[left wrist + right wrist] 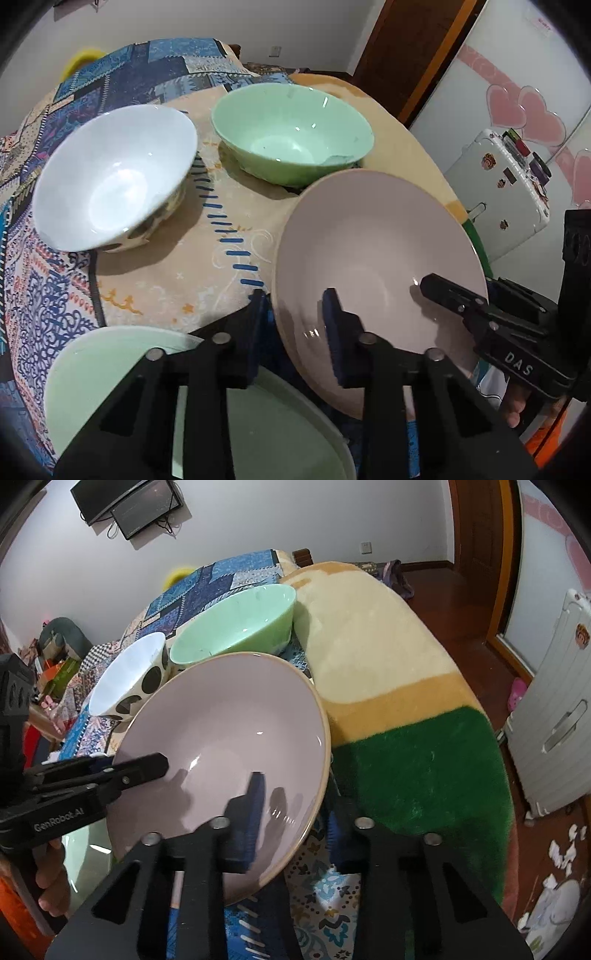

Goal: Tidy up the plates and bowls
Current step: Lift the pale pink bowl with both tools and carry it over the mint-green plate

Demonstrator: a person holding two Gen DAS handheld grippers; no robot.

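While both grippers, left gripper [295, 332] and right gripper [295, 812], pinch opposite rims of the tilted pink bowl [376, 266], jaws seemingly closed on it, the white bowl [110, 177], green bowl [291, 129] and green plate [110, 369] sit unstacked.

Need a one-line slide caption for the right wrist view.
Both grippers grip opposite rims of a tilted pink bowl, with a white spotted bowl and a green bowl behind.

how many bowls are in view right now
3. The pink bowl is nearest, tilted, with both grippers' fingers straddling its rim. The white bowl sits on the patterned cloth at far left, and the green bowl is behind, right of it. The pale green plate isn't counted.
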